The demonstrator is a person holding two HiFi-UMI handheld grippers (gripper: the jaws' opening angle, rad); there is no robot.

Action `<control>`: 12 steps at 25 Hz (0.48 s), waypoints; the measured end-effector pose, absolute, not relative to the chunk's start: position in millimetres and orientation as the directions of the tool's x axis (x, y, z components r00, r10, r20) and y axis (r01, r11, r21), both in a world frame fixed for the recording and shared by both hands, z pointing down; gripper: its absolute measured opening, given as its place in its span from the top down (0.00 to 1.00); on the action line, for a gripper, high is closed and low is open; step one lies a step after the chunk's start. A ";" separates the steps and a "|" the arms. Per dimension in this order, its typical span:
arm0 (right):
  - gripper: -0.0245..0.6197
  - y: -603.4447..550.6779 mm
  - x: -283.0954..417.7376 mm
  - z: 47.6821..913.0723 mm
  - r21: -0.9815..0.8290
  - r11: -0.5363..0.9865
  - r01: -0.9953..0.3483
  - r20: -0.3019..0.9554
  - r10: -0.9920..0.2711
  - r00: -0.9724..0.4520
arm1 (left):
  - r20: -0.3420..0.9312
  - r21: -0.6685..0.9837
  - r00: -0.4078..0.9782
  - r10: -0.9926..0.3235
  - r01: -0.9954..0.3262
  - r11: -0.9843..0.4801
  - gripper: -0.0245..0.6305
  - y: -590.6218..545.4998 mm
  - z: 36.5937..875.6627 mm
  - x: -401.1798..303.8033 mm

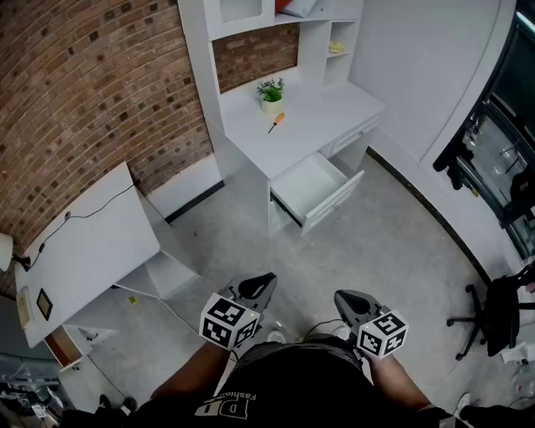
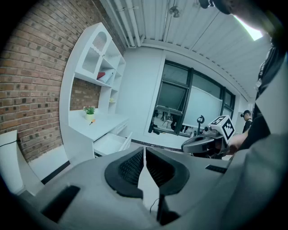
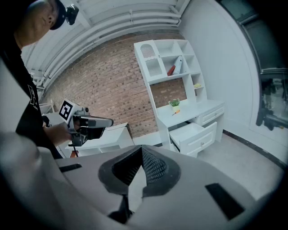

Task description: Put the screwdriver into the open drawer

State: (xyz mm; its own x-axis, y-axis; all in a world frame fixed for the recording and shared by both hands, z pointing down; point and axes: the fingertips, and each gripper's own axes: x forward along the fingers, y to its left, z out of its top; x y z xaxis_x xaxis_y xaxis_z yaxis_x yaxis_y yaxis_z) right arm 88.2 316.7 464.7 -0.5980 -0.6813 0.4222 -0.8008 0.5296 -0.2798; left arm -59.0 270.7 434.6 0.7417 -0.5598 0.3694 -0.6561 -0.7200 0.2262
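The screwdriver (image 1: 276,122), with an orange handle, lies on the white desk (image 1: 318,117) beside a small potted plant (image 1: 270,94). Below the desktop the drawer (image 1: 311,185) stands pulled out and looks empty. Both grippers are held low near the person's body, far from the desk across the floor. My left gripper (image 1: 259,288) is shut with nothing in it, and so is my right gripper (image 1: 349,303). In the left gripper view the jaws (image 2: 144,150) meet, with the drawer (image 2: 110,143) far off. The right gripper view shows closed jaws (image 3: 141,150) and the distant drawer (image 3: 191,132).
A white low table (image 1: 84,251) with a cable stands along the brick wall at the left. A shelf unit (image 1: 251,25) rises above the desk. An office chair (image 1: 497,318) and dark window frames (image 1: 493,159) are at the right. Grey floor (image 1: 376,251) lies between me and the desk.
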 end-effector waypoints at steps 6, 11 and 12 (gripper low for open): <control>0.96 316.3 84.0 463.8 -0.279 0.529 -0.801 0.420 -0.683 -0.598 | 0.366 0.219 0.741 -0.562 -0.656 -0.722 0.92 270.8 432.4 -63.9; 0.96 317.0 82.2 464.4 -0.280 0.536 -0.796 0.422 -0.676 -0.604 | 0.363 0.216 0.741 -0.565 -0.657 -0.722 0.92 270.8 430.1 -63.4; 0.96 316.9 81.6 464.5 -0.280 0.537 -0.796 0.422 -0.676 -0.604 | 0.363 0.216 0.741 -0.565 -0.657 -0.722 0.92 271.2 430.4 -64.0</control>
